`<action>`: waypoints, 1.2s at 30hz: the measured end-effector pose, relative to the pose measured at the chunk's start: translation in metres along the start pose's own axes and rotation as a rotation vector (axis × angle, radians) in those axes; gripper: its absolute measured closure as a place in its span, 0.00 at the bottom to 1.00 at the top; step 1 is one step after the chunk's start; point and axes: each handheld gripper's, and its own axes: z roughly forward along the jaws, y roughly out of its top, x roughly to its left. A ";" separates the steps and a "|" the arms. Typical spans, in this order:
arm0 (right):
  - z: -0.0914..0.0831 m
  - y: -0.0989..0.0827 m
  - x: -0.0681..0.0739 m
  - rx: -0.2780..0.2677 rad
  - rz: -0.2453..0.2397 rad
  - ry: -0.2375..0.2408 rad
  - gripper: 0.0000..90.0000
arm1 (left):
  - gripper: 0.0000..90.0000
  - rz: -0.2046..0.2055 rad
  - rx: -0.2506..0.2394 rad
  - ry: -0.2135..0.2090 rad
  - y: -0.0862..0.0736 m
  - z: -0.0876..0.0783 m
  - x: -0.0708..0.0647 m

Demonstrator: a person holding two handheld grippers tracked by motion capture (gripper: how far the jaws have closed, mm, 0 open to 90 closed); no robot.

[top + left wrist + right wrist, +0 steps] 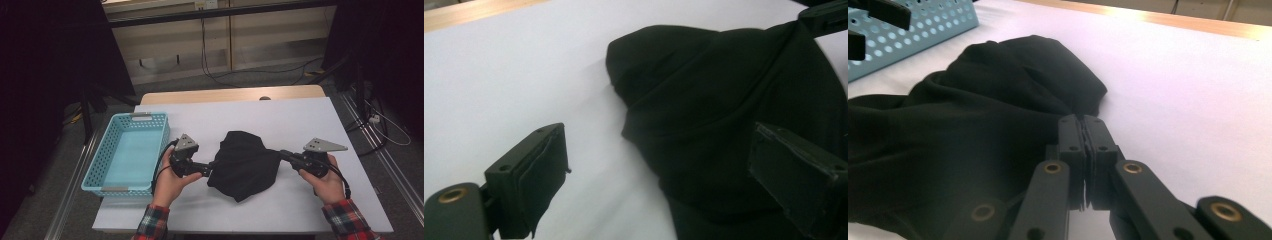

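A crumpled black cloth point(245, 165) lies in a heap on the white table top point(300, 120). My right gripper point(281, 154) comes in from the right and is shut on the cloth's right edge; in the right gripper view its jaws point(1082, 127) meet with the cloth point(973, 125) pinched and drawn taut toward them. My left gripper point(211, 170) is at the heap's left side. In the left gripper view it point(659, 175) stands wide open, the cloth point(734, 100) reaching in between the jaws near the right one, with neither pad pressing on it.
A light blue perforated basket point(160, 145) stands at the table's left side, with nothing inside it; its wall point(913, 30) is seen beyond the cloth. Bare white table surrounds the cloth. Behind the table are a wooden edge, floor cables and dark stands.
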 end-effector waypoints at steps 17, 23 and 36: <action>0.002 -0.001 0.000 -0.002 0.022 -0.004 0.98 | 0.29 0.101 0.009 -0.180 -0.003 0.022 -0.045; 0.003 -0.002 0.000 0.002 0.026 -0.005 0.98 | 0.42 0.139 0.072 -0.236 -0.010 0.031 -0.057; 0.003 -0.002 0.000 0.004 0.023 -0.004 0.98 | 0.72 0.168 0.198 -0.290 -0.020 0.048 -0.070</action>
